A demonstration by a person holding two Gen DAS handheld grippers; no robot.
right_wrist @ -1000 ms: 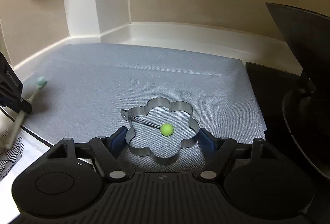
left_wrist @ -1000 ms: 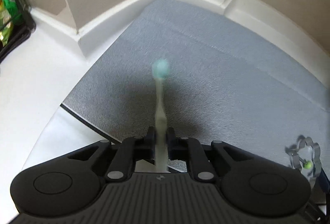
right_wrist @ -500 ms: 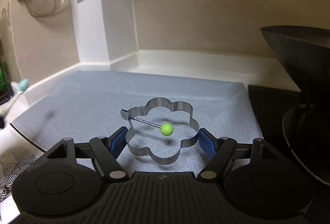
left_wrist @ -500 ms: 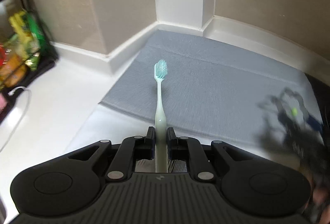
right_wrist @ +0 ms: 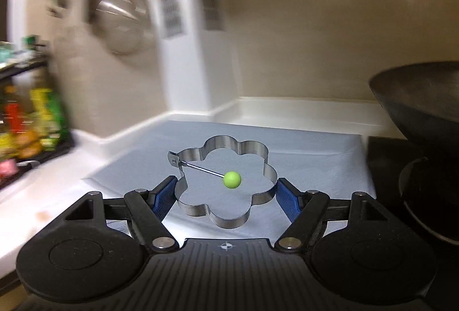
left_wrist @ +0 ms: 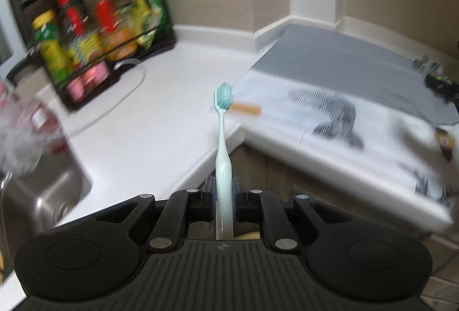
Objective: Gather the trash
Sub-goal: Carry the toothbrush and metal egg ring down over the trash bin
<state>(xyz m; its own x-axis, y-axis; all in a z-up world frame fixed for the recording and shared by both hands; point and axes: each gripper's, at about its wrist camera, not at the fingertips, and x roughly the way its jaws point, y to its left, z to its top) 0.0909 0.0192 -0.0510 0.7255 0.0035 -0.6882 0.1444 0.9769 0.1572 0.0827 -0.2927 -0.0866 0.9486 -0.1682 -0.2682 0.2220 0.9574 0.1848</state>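
Note:
My left gripper (left_wrist: pixel 223 190) is shut on a pale green toothbrush (left_wrist: pixel 222 139) by its handle; the teal bristle head points away, up over the white counter. In the right wrist view my right gripper (right_wrist: pixel 226 190) is shut on a flower-shaped metal egg ring (right_wrist: pixel 252 150), its blue pads (right_wrist: pixel 165 196) pressing both sides. A thin wire with a green ball (right_wrist: pixel 231 179) crosses the ring's opening. The ring is held above the grey mat (right_wrist: pixel 315 162). At the far right of the left wrist view the right gripper and ring (left_wrist: pixel 436 78) show as a blur.
A black rack of bottles and jars (left_wrist: pixel 94 33) stands at the back left, a steel sink (left_wrist: pixel 43 196) at the lower left. A printed white board (left_wrist: pixel 344 139) lies beside the grey mat (left_wrist: pixel 344 58). A dark wok (right_wrist: pixel 421 110) sits right, over a black stove top. A strainer (right_wrist: pixel 123 24) hangs on the wall.
My left gripper has swung left and back with the toothbrush, from over the mat to over the counter near the sink. My right gripper has lifted the egg ring off the mat and tilted up.

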